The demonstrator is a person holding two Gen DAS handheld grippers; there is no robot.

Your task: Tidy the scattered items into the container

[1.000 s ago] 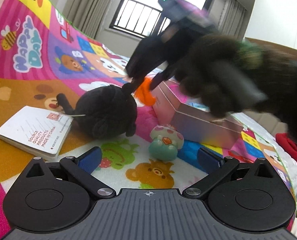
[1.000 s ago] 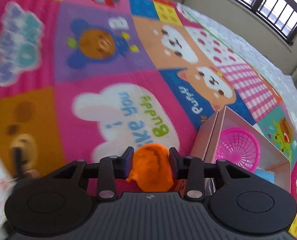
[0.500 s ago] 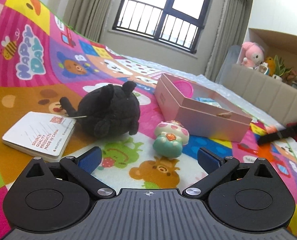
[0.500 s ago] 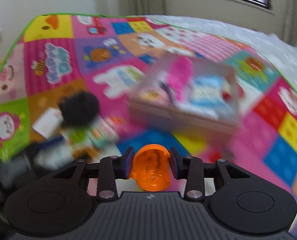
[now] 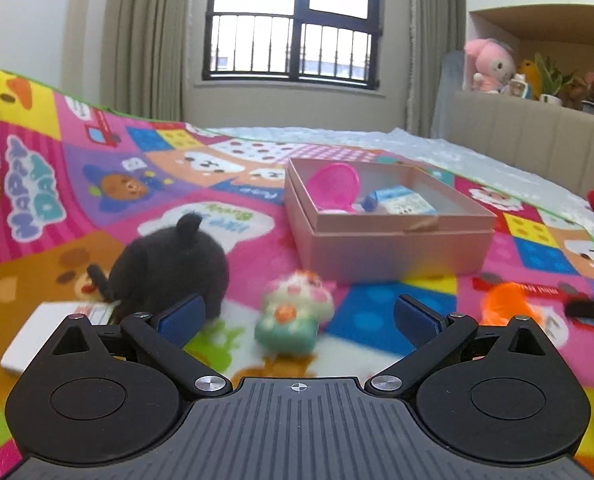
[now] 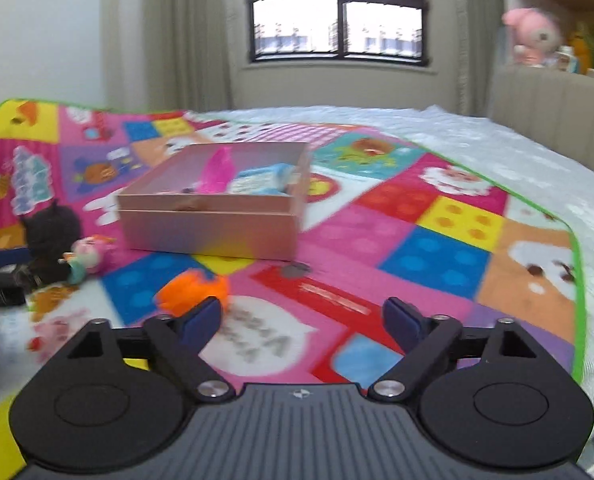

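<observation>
Scattered items lie on the colourful play mat (image 5: 537,240) around the pink box (image 5: 393,240), which sits open on the mat ahead of both our grippers. On the mat we can read "HAPPY DAY" on a pink panel at the left of the left wrist view; the other lettering on the mat appears upside down or blurred, and we cannot read it. The printing on the blue-and-white carton (image 5: 401,202) inside the box is too small to make out. A pink basket (image 5: 335,186) leans inside the box beside that carton.

Our left gripper (image 5: 295,316) has its jaws wide apart and closing slightly, with nothing pressed between the pads. The mushroom toy (image 5: 293,316) lies on the mat just ahead, between the two fingers in the view but not touched. The black plush (image 5: 169,268) sits just beyond the left finger, and a white booklet (image 5: 45,336) lies partly hidden behind that finger.

Our right gripper (image 6: 301,320) has its jaws opening, and nothing is between them. The orange toy (image 6: 193,290) lies on the mat, just beyond the left finger's tip and outside the gap. It lies outside the box, near the box's front corner. In the left wrist view the same orange toy shows at the right, blurred.
</observation>
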